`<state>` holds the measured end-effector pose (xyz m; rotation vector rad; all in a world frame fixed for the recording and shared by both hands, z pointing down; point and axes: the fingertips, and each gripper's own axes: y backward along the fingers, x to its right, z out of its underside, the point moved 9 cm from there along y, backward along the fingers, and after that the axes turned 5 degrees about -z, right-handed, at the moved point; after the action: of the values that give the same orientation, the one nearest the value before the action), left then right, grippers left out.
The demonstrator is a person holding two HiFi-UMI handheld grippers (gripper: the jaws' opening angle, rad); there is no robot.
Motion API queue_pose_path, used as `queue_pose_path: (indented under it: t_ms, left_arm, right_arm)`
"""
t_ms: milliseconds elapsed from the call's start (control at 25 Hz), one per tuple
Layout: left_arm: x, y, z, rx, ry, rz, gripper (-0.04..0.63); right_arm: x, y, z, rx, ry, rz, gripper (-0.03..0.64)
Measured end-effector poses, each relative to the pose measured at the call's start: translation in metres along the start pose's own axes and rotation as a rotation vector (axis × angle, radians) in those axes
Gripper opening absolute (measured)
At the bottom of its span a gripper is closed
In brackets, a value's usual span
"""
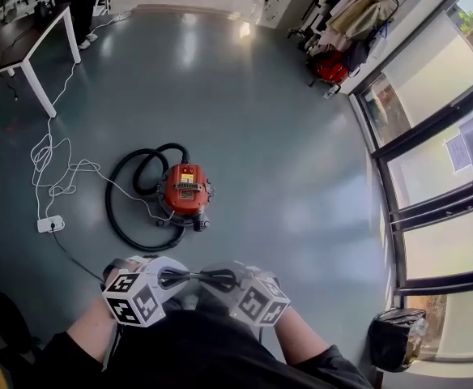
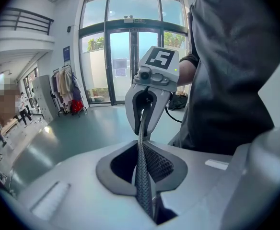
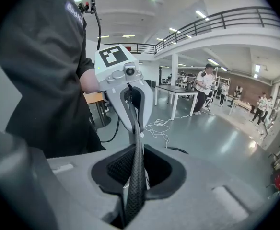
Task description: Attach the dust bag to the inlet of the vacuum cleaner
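I am clenching both tongs on the dust bag [image 2: 141,147]: the left tongs [image 1: 167,279] and right tongs [image 1: 225,280] are facing each other close before my body, each nipping one end of this thin, dark, woven sheet. It is looking light, soft and floppy, so I am judging that gripping its edges works best; I cannot make out a collar. The vacuum cleaner [image 1: 185,191] is sitting mid-floor, well apart from me, its inlet too small to tell. The hose [image 1: 117,186] is curling round its left side, and the white cable [image 1: 52,168] and power strip [image 1: 50,224] are lying beyond, cluttering that approach.
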<state>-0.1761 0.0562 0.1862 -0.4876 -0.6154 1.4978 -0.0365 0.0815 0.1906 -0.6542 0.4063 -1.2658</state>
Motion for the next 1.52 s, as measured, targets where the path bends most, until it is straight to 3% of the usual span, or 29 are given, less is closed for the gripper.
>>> queue_pose_path:
  t_ms: [360, 720, 1520]
  left_arm:
    - [-0.015, -0.048, -0.034, -0.039, 0.052, -0.051, 0.046]
    - [-0.028, -0.098, -0.042, -0.061, 0.063, -0.078, 0.046]
    - [-0.070, -0.160, 0.064, -0.045, -0.007, -0.040, 0.050]
  right_arm:
    - [0.041, 0.036, 0.039, 0.032, 0.045, -0.074, 0.037]
    - [0.072, 0.046, 0.083, 0.050, 0.062, -0.109, 0.034]
    - [0.108, -0.053, 0.146, 0.040, -0.040, 0.017, 0.035]
